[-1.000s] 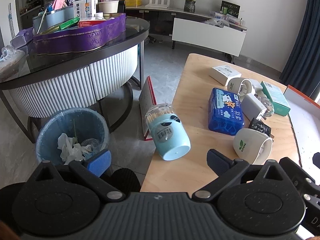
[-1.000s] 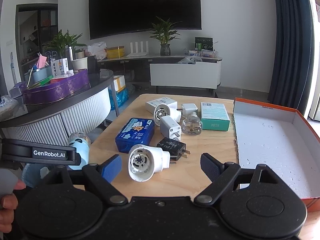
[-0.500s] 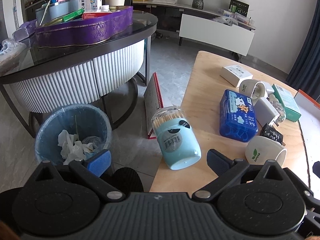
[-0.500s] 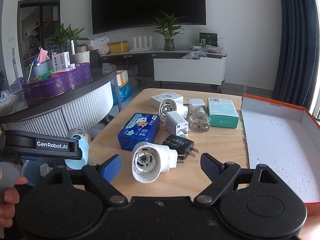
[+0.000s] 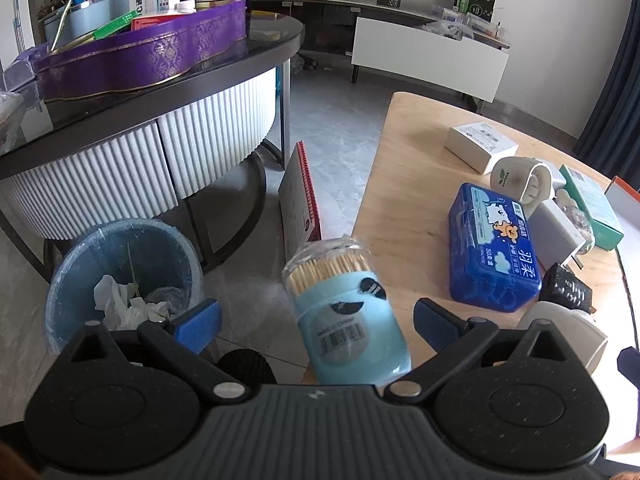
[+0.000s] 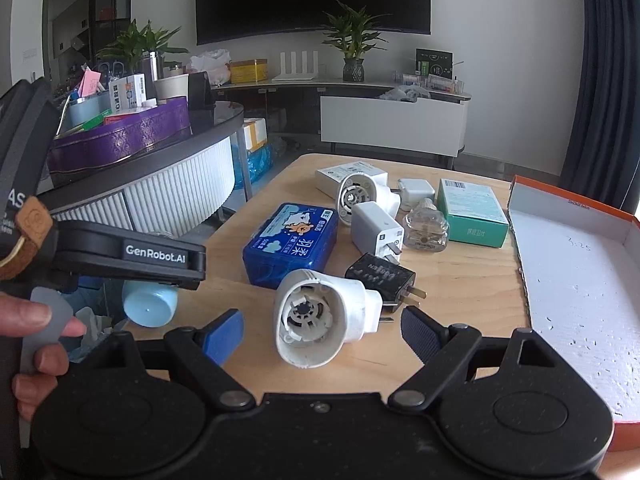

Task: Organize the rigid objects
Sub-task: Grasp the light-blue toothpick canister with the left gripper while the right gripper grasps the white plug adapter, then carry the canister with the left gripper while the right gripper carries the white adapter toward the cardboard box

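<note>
A light blue toothpick jar lies on its side at the wooden table's left edge, between the wide-open fingers of my left gripper; its base shows in the right wrist view. A white plug-in device lies between the open fingers of my right gripper. Behind it lie a black plug adapter, a blue box, a white charger, a glass bottle and a green box. The orange-rimmed white tray at the right holds nothing.
A blue waste bin stands on the floor left of the table, with a red-edged notebook leaning by the table. A dark round table carries a purple tin. A white box and a second white plug-in device lie further back.
My left gripper has moved forward, so the toothpick jar now lies between its fingers. My right gripper has closed in slightly on the white plug-in device. No object has moved.
</note>
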{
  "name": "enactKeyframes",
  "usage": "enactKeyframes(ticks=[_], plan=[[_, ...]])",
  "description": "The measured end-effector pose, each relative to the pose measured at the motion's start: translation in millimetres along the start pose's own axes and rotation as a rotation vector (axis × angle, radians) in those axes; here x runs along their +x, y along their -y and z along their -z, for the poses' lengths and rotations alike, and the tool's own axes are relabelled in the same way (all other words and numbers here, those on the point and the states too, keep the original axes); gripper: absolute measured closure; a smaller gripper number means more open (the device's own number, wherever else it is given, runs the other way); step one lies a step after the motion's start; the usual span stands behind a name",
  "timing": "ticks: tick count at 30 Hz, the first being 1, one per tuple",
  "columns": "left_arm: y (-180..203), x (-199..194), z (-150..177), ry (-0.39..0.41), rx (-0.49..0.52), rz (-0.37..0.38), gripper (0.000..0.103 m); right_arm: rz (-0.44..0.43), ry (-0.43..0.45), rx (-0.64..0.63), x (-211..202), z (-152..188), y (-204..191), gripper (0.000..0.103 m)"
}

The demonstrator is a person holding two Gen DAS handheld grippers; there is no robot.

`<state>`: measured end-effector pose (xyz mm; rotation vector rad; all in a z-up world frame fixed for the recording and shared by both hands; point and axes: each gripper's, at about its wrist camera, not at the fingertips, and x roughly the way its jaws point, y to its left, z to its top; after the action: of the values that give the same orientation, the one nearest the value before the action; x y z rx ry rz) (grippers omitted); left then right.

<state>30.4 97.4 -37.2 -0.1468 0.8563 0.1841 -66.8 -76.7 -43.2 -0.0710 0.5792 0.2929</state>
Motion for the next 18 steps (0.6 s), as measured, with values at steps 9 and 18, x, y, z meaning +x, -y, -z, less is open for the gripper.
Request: enactKeyframes(ticks=[9,18], plan=[[6,6,6,0.051,0.07,0.149,0.055,0.038,-0.041,0.004,30,-2,-4,0.002],[6,2,10,0.069,0.09,0.162,0.056,0.037,-0.071,0.035,56,-5,5,0.005]])
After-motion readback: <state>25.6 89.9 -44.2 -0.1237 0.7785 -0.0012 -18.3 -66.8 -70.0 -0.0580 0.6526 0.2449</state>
